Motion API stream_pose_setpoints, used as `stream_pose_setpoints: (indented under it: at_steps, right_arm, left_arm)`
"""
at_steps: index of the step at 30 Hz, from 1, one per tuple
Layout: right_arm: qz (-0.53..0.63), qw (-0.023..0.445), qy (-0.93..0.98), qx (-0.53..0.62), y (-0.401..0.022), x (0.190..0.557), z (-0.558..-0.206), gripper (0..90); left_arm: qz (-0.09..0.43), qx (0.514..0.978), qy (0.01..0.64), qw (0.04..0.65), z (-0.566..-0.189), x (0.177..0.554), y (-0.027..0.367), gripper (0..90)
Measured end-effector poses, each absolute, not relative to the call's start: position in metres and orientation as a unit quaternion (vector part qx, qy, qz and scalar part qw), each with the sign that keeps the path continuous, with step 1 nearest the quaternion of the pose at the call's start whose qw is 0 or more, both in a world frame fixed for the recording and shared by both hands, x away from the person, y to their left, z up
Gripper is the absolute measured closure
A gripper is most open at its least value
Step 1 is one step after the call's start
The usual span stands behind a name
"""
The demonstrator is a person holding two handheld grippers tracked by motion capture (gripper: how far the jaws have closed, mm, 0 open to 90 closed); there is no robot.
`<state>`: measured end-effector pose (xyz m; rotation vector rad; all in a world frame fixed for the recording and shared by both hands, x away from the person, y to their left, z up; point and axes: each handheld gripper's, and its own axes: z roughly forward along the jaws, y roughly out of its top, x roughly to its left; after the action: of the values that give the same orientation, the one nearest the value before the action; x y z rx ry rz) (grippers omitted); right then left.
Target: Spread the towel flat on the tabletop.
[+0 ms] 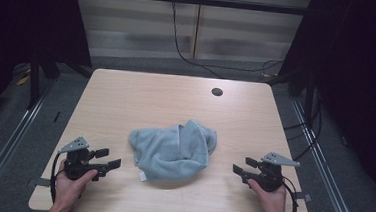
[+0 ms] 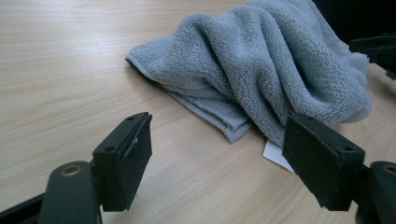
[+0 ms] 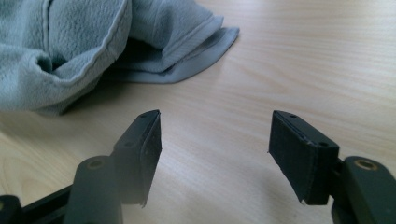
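Both grippers parked either side of the crumpled towel, nothing held.

We have the grey towel [image 1: 174, 151] bunched mid-table [image 1: 127, 91], toward the near edge, its long axis running left to right. Our left gripper [image 1: 108, 160] sits by the near-left corner, jaws apart and empty, aimed at the towel's left hem. Our right gripper [image 1: 243, 167] sits by the near-right corner, jaws apart too. We judge the left slightly nearer; each must travel inward along the near edge.
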<state>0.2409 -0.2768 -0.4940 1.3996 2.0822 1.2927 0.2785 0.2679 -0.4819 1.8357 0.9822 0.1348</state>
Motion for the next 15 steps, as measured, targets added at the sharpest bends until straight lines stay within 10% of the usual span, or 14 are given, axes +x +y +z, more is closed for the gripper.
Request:
stream_pose_setpoints:
  at_steps: [15]
  right_arm:
    - [0.44,0.142,0.748,0.475,-0.264,0.235,-0.494,35.4]
  left_arm:
    - [0.032,0.772,0.375,0.512,-0.481,0.275,0.26,30.3]
